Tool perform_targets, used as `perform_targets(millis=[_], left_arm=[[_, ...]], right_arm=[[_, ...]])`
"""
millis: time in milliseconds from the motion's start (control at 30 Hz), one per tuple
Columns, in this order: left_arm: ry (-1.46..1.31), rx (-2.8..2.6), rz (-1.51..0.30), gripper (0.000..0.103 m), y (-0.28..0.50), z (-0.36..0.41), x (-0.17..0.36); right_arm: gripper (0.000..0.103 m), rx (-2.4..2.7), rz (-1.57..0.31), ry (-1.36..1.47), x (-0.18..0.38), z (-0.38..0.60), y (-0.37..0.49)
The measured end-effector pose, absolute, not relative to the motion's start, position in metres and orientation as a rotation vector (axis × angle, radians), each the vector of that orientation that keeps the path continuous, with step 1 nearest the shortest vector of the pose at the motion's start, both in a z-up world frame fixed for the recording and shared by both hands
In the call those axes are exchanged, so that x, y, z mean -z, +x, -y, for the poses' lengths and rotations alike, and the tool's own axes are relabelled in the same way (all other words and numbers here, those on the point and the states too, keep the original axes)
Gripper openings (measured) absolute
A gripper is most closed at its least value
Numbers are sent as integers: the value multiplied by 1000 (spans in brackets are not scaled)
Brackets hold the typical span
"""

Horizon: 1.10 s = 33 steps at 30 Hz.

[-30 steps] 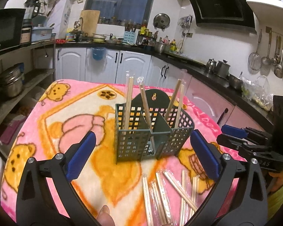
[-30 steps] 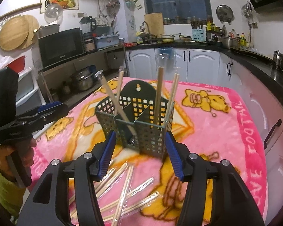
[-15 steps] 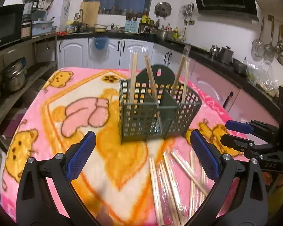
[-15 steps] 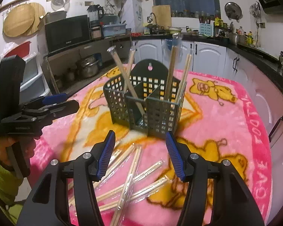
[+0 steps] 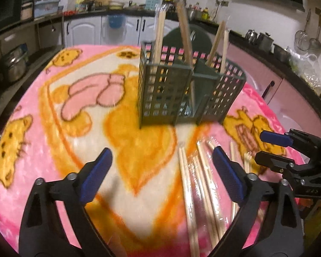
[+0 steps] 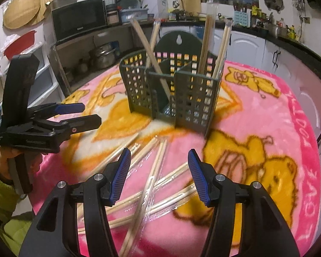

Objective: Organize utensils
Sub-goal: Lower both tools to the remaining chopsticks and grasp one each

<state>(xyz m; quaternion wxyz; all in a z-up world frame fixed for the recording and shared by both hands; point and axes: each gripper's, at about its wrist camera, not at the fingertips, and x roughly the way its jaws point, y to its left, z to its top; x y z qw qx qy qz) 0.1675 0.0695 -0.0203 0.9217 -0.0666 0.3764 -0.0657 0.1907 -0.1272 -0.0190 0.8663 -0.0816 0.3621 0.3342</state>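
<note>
A dark green slotted utensil basket (image 5: 182, 90) (image 6: 171, 92) stands on the blanket, with several wrapped chopstick pairs (image 5: 158, 32) (image 6: 207, 38) upright in its compartments. More wrapped chopsticks (image 5: 194, 188) (image 6: 152, 175) lie scattered on the blanket in front of it. My left gripper (image 5: 161, 156) (image 6: 87, 113) hovers over the blanket just left of the pile; its jaws are closing and nothing is between them. My right gripper (image 6: 158, 156) (image 5: 262, 146) hangs above the pile, its jaws half apart and not touching anything.
A pink blanket with yellow bears (image 5: 53, 128) covers the table, which drops off at the near edge. A hand in a green sleeve (image 6: 2, 192) holds the left gripper. Shelves with pots (image 6: 100, 55) and kitchen cabinets (image 5: 122, 30) lie beyond the table.
Both grippers have sunk toward the table and tipped further down, so the loose chopsticks lie closer under them. The left jaws have narrowed a little.
</note>
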Motion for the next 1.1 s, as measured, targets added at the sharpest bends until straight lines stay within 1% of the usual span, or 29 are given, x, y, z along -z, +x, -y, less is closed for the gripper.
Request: perform_targets(millis=[33, 67, 100, 133, 200, 233, 267, 300, 400, 467, 700, 800, 833, 867, 900, 1000, 1067, 1100], left_arm=[[-149, 139, -785, 80, 169, -71, 24], [-164, 151, -804, 76, 171, -72, 29], [-171, 162, -822, 69, 174, -71, 33], [-174, 173, -840, 65, 176, -71, 37], [-180, 192, -868, 52, 180, -69, 43], [-186, 205, -888, 48, 182, -68, 46], [-188, 212, -898, 43, 184, -68, 48], [-188, 223, -909, 41, 186, -67, 50], [-189, 255, -938, 36, 191, -63, 54], [-183, 270, -956, 35, 196, -60, 56], [-175, 289, -1006, 35, 218, -52, 61], [-154, 285, -1021, 35, 227, -45, 63], [-146, 286, -1025, 35, 230, -42, 63], [-137, 285, -1027, 33, 232, -40, 62], [-123, 280, -1029, 26, 234, -39, 62], [-83, 265, -1043, 14, 241, -32, 65], [-68, 259, -1045, 10, 244, -32, 65], [-73, 261, -1048, 8, 245, -33, 64]], right_arm=[[53, -701, -772, -174, 23, 126, 193], [53, -702, -781, -177, 26, 125, 194], [53, -705, -790, -177, 29, 124, 195], [52, -711, -804, -176, 33, 122, 198], [46, -716, -827, -176, 37, 119, 202], [43, -723, -840, -174, 40, 117, 205], [41, -728, -848, -172, 42, 116, 207], [41, -733, -860, -169, 44, 113, 211], [37, -742, -895, -157, 50, 108, 222], [33, -745, -915, -157, 53, 105, 228], [31, -737, -1012, -135, 67, 97, 257], [28, -737, -1032, -118, 69, 97, 265], [25, -736, -1038, -116, 69, 97, 267], [20, -728, -1043, -119, 69, 97, 269], [18, -723, -1046, -126, 69, 97, 270], [12, -721, -1047, -120, 66, 101, 272], [6, -727, -1038, -110, 63, 105, 272], [6, -728, -1029, -105, 60, 106, 271]])
